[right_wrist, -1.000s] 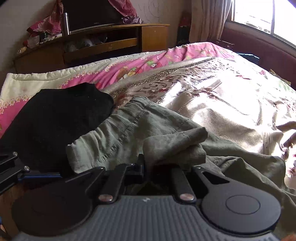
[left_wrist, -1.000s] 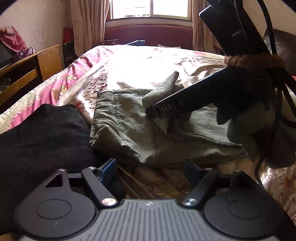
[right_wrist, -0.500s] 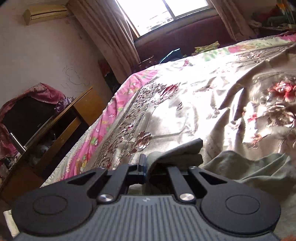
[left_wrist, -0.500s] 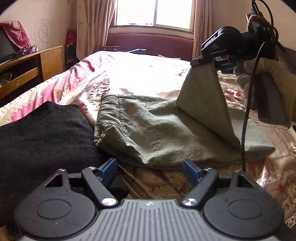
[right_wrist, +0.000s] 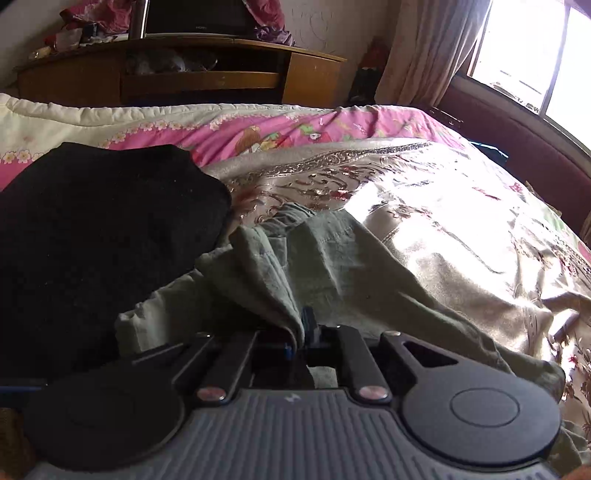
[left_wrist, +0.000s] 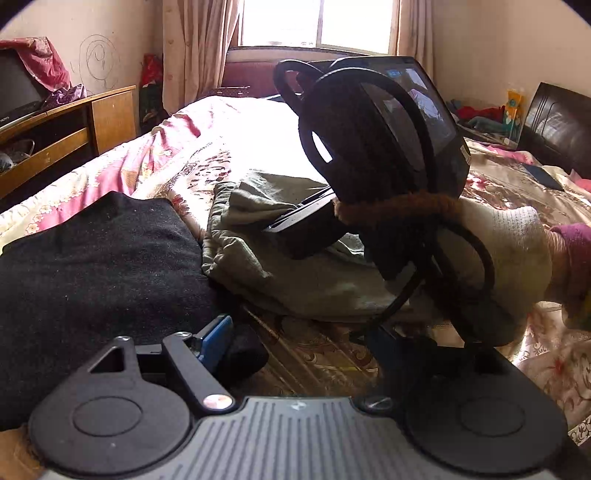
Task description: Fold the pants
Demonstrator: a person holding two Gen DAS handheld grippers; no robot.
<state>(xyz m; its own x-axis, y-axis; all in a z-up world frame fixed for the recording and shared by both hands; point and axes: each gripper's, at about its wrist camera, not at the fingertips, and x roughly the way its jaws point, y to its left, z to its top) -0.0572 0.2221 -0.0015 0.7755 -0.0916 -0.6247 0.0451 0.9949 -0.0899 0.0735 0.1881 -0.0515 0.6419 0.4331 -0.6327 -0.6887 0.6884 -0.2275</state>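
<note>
Olive pants lie bunched on the bed, on the gold floral cover, their left side touching a black garment that sits toward the bed's pink-quilted side edge. Right gripper: narrow, jaws pinched on a fold of the pants; in the right wrist view the cloth rises from the jaws and drapes away to the left and forward over the rest of the pants. Black garment lies left of the pants in this view, overlapping their edge. Left gripper: wide, nothing between the jaws; its blue left pad is beside a corner of the black garment, and the right finger is largely hidden behind the other device and its cable. It hangs low over the cover at the near edge of the bed, just short of the pants. The right gripper's body fills the middle of the left wrist view, held in a gloved hand, over the pants. A wooden cabinet stands beyond the bed's side edge, a curtained window beyond its far end.
</note>
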